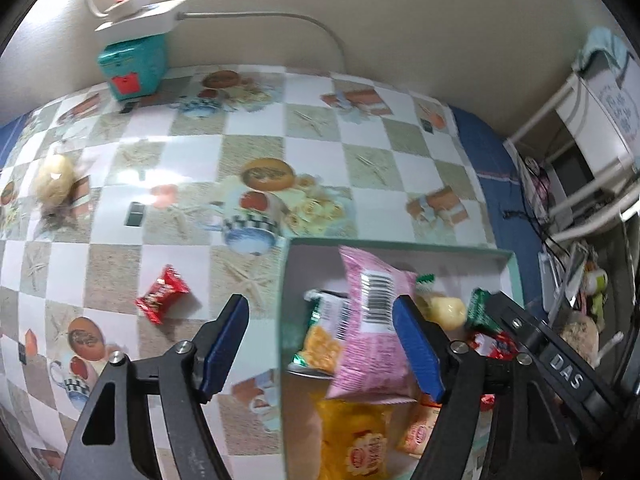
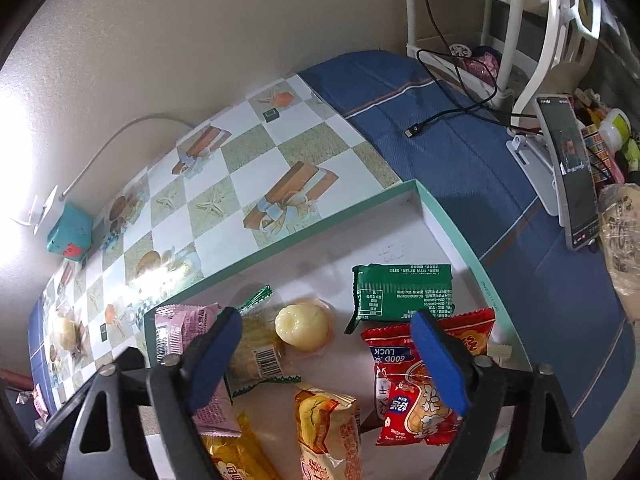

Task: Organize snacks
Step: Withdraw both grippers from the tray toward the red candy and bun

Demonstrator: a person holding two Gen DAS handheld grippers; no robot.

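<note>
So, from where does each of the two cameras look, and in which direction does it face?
Left wrist: on the left gripper, looking steeply down across the checkered tablecloth and the box's left wall; its two open blue-padded fingers show, plus part of the right gripper.
Right wrist: on the right gripper, looking down into the box; its open fingers show.
Shared: the box, pink packet, teal container.

The red snack packet (image 2: 416,376) reads "GOOD LUCK"; the black tool body (image 1: 566,370) reads "DAS".
</note>
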